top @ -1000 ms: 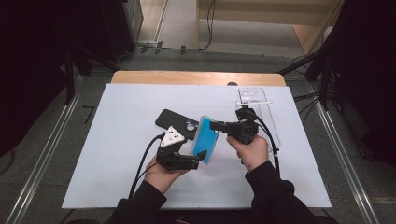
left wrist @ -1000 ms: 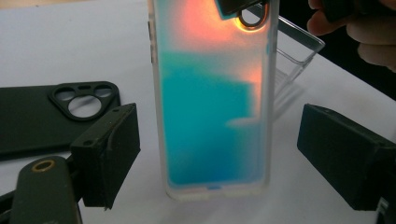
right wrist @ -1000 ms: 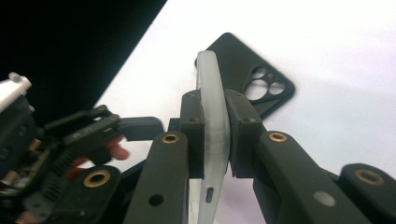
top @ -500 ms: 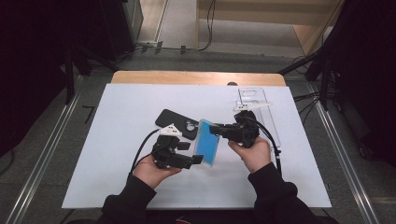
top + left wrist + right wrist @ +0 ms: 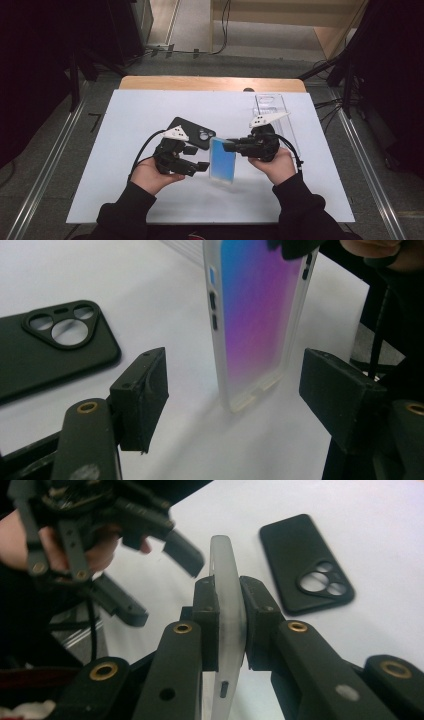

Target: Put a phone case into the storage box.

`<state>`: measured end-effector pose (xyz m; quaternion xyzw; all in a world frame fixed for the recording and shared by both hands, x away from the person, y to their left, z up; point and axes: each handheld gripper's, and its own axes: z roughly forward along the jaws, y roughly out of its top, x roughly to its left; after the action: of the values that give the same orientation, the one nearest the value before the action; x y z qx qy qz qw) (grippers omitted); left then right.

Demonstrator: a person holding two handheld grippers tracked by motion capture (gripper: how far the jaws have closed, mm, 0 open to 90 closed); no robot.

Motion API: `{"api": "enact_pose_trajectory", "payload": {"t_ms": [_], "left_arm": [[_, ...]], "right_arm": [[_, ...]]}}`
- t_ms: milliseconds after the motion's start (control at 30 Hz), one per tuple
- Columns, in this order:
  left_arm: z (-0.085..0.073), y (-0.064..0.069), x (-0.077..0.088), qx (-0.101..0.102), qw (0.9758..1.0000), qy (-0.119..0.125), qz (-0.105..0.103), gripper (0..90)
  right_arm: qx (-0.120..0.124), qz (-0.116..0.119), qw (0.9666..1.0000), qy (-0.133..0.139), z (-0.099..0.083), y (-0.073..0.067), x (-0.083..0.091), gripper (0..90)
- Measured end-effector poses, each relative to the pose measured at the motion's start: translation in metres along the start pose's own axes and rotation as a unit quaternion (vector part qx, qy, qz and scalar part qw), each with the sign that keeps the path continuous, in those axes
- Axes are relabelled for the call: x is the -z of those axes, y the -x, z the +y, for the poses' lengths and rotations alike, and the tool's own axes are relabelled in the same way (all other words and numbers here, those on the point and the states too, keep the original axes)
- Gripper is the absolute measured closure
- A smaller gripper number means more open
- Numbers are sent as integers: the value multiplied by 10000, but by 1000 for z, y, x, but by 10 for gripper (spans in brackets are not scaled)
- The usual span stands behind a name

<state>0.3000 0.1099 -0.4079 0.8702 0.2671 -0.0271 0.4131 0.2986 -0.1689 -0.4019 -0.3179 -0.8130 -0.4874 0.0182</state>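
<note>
High view: your right hand-held gripper clamps the frosted phone case upright over the table; your left hand-held gripper, jaws apart, flanks its edge. Beyond lie a black case and a clear tray.

The frosted, translucent plastic phone case with a blue-to-purple sheen looks smooth and semi-matt. The black phone case with round camera cut-outs is matt, like soft rubbery plastic. The white sheet covering the table looks smooth and matt; a pale wooden edge shows behind it.
</note>
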Motion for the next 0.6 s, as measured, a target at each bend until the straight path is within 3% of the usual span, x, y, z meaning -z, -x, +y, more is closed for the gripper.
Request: {"api": "enact_pose_trajectory", "payload": {"t_ms": [300, 600], "left_arm": [[8, -4, 4, -288, 9987, 112, -408, 279], [16, -8, 2, -542, 9960, 33, -711, 327]], "right_arm": [[446, 388, 9982, -99, 1, -7, -4, 767], [643, 686, 9955, -108, 2, -8, -6, 767]]}}
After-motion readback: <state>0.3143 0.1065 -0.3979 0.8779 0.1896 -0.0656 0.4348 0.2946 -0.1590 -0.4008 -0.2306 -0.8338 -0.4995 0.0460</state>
